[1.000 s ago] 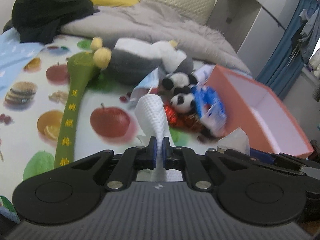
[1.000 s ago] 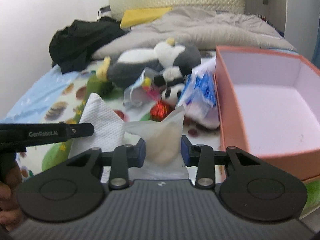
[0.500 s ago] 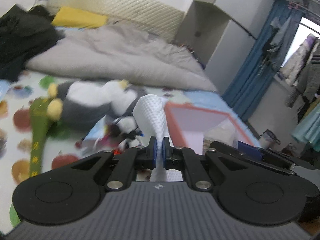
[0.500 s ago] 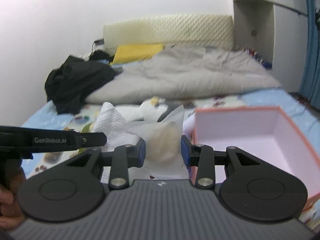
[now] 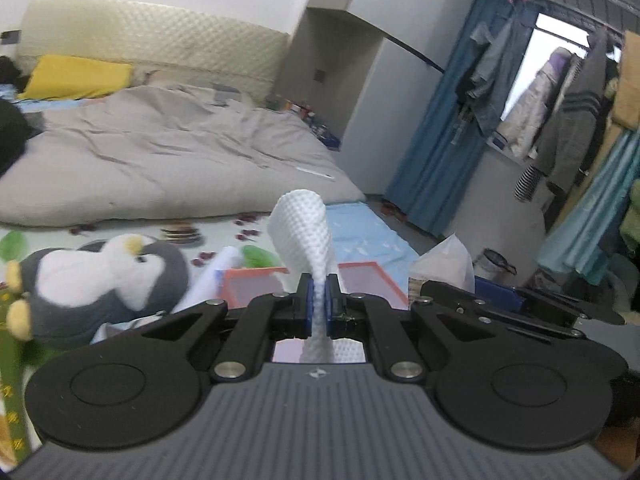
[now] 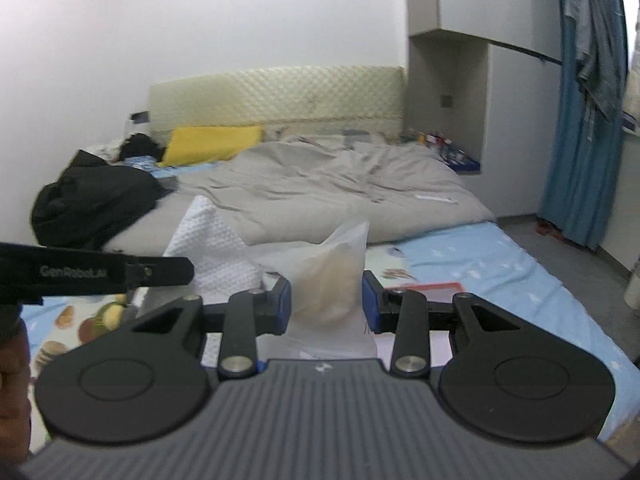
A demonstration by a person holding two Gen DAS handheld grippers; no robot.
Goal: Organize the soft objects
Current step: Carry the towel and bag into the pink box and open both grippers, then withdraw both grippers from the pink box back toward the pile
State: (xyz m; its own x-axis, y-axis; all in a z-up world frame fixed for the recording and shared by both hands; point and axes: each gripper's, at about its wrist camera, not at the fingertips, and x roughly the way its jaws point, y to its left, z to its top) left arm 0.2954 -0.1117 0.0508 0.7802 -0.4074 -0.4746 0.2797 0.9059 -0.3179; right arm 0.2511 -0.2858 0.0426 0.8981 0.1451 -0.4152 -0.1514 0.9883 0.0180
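Observation:
My left gripper [image 5: 317, 300] is shut on a white waffle-textured cloth [image 5: 302, 224] that curls up above the jaws. My right gripper [image 6: 326, 300] is shut on a translucent plastic bag with beige stuff inside [image 6: 326, 276]. The bag also shows at the right of the left wrist view [image 5: 444, 260], and the white cloth shows in the right wrist view [image 6: 208, 240]. The orange box [image 5: 244, 284] with a pale inside lies low behind both grippers; its rim also shows in the right wrist view [image 6: 424, 286]. A grey and white penguin plush [image 5: 96, 280] lies left of the box.
A fruit-print sheet [image 6: 60, 344] covers the near bed, with a grey quilt [image 6: 340, 184], a black garment [image 6: 92, 200] and a yellow pillow [image 6: 212, 148] behind. A blue curtain [image 5: 436, 128] and hanging clothes [image 5: 568, 120] are at the right.
Both grippers have lifted and tilted up with their loads. The toy pile and the box have dropped low in both views, and the room beyond has come into sight.

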